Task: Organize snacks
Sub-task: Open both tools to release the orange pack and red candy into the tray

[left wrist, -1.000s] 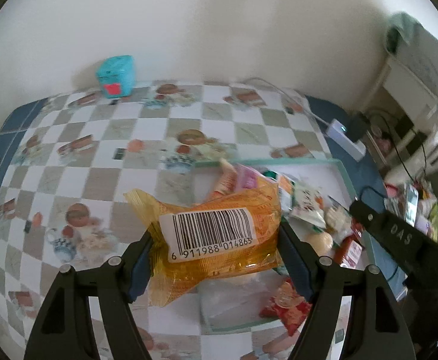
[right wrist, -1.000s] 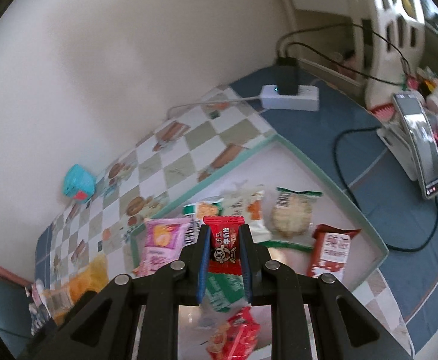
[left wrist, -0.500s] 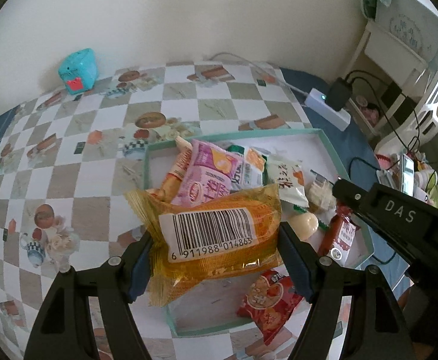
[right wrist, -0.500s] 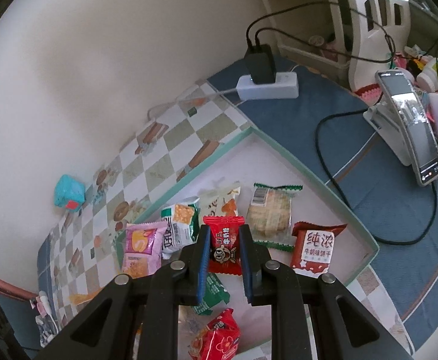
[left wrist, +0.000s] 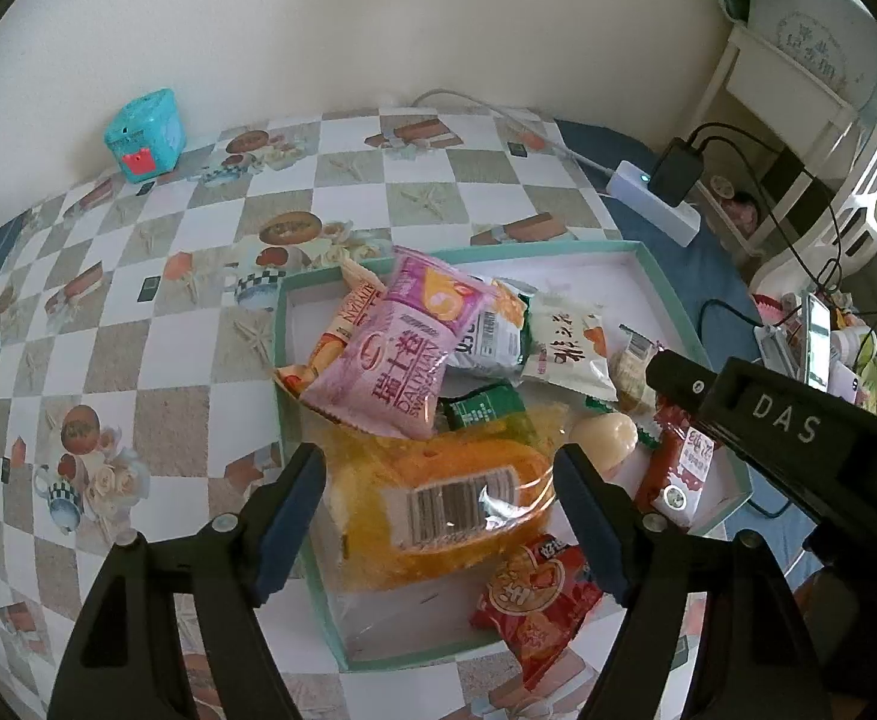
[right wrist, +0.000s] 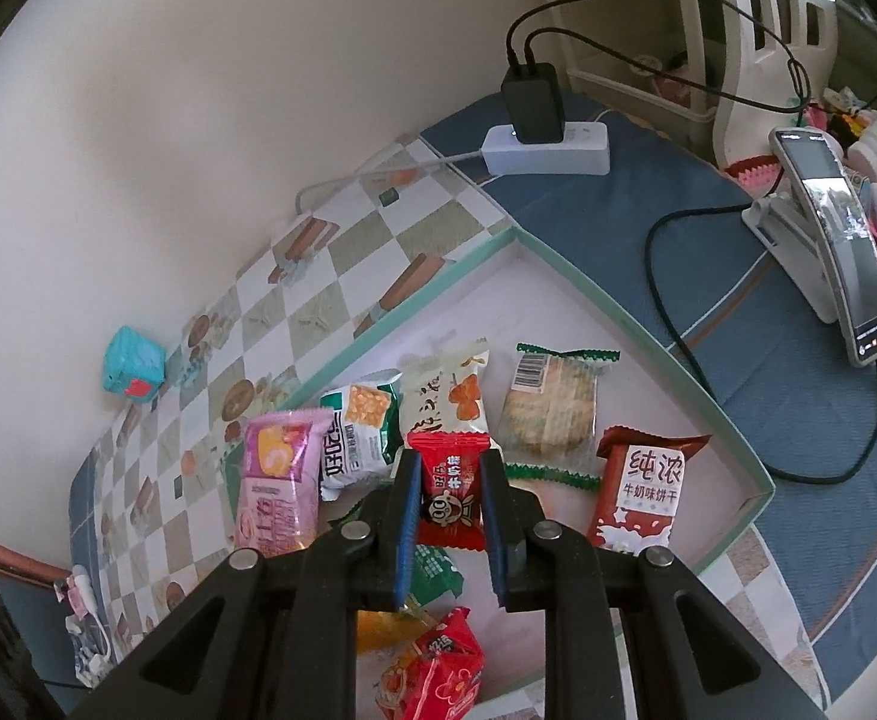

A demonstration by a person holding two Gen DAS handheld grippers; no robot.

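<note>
A shallow tray with a teal rim (left wrist: 660, 276) (right wrist: 648, 330) lies on the checkered tablecloth and holds several snack packets. My left gripper (left wrist: 438, 468) is open above the tray; the orange packet with a barcode (left wrist: 450, 504) lies in the tray between its fingers. A pink packet (left wrist: 396, 354) (right wrist: 276, 474) lies behind it. My right gripper (right wrist: 450, 486) is shut on a small red candy packet (right wrist: 447, 495) above the tray. It shows as a black arm at the right of the left wrist view (left wrist: 798, 438).
A teal cube toy (left wrist: 144, 135) stands by the wall at the back left. A white power strip with a black charger (right wrist: 543, 138) and cables lie on the blue cloth at the right. A phone on a stand (right wrist: 840, 252) stands farther right.
My left gripper opened and let the orange packet drop into the tray. My right gripper came lower over the tray, still holding the red candy packet.
</note>
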